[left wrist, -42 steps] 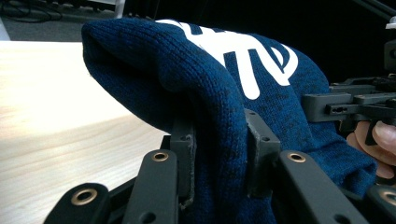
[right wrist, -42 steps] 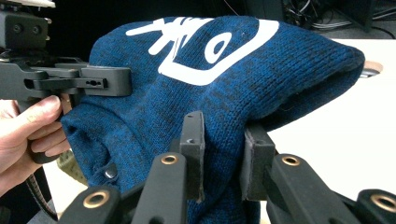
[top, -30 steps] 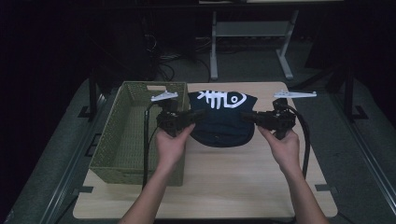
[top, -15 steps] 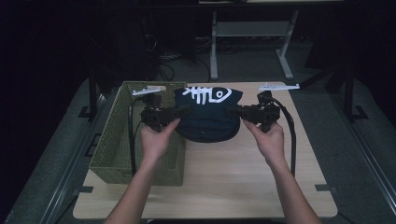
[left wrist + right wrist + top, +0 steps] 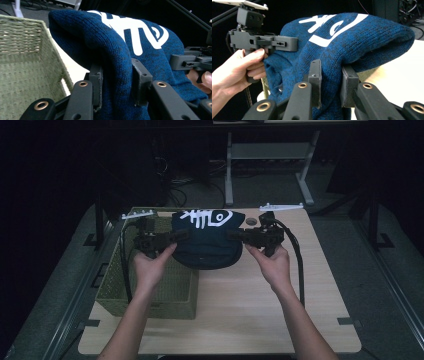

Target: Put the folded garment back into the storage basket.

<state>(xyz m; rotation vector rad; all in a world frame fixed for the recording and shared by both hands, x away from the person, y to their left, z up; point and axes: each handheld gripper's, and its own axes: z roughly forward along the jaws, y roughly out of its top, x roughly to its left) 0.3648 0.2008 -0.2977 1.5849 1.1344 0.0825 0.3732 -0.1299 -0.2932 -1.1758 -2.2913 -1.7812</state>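
A dark room surrounds the pale wooden table (image 5: 235, 310), with a white stand (image 5: 265, 155) behind.

Dark blue knit cap (image 5: 205, 240) marked with white fish-bone print; basket (image 5: 165, 290) woven in pale green; table (image 5: 260, 300) finished in light wood.

Counting what is showing at the table

Showing are one blue knit hat (image 5: 207, 240), one green woven basket (image 5: 150, 295), one wooden table (image 5: 260, 310) and two grippers: left gripper (image 5: 172, 238), right gripper (image 5: 239, 234).
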